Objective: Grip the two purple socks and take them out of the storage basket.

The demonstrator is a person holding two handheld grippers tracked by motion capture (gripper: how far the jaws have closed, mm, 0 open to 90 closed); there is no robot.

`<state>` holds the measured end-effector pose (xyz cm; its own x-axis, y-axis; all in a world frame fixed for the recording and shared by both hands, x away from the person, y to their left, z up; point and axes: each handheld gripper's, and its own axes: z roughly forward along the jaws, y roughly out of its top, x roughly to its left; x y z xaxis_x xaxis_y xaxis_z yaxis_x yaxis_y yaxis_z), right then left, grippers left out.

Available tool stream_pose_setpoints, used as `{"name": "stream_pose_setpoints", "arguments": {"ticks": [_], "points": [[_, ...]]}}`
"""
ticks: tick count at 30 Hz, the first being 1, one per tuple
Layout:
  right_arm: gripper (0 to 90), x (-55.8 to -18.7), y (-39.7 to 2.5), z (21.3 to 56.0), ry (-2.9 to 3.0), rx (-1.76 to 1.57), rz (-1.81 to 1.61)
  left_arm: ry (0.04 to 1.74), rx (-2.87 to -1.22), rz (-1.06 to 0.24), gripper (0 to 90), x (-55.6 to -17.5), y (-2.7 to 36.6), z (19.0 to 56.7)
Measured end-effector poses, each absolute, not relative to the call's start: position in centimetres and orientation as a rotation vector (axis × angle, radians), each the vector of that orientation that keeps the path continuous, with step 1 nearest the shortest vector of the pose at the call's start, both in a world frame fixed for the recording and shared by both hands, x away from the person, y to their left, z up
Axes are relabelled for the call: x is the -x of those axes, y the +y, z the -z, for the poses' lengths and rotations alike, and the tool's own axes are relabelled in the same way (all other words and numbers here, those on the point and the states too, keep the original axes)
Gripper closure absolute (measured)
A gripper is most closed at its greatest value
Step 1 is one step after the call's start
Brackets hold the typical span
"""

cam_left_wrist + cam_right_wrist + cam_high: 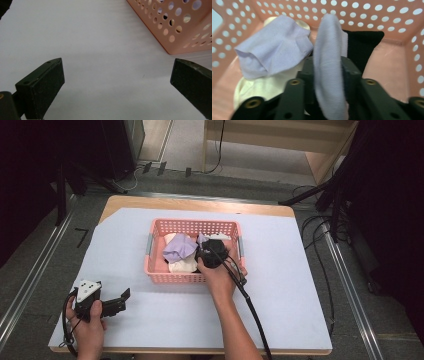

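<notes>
Inside pink basket (387, 15), right tongs (329, 75) clamp lavender sock (328, 62); left tongs (117, 82) released, beside basket corner.

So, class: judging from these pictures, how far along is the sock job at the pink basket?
Done: nothing lies out on the table. In hand: the right claw is shut on a pale lilac sock inside the pink basket. Left: another lilac sock, a cream one and a black one sit inside; the left claw waits open.

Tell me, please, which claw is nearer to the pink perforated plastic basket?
Right. The right claw is inside the pink perforated plastic basket, pinching a pale lilac sock; the left claw is outside it, over the white table cover.
</notes>
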<state>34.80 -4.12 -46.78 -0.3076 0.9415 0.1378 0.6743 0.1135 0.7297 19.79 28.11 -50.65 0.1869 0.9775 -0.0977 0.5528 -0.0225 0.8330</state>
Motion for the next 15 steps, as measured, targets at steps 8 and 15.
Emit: {"name": "stream_pose_setpoints", "arguments": {"ticks": [8, 15], "points": [[77.9, -33.8, -6.0, 45.2, 1.941, -1.538, -1.196, 1.468, -1.682, -0.686, 0.1, -19.8, 28.1, 50.6], [78.9, -32.9, -7.5, 43.7, 1.853, -1.469, -1.333, 1.466, -1.684, -0.688, 0.1, -19.8, 28.1, 50.6]]}}
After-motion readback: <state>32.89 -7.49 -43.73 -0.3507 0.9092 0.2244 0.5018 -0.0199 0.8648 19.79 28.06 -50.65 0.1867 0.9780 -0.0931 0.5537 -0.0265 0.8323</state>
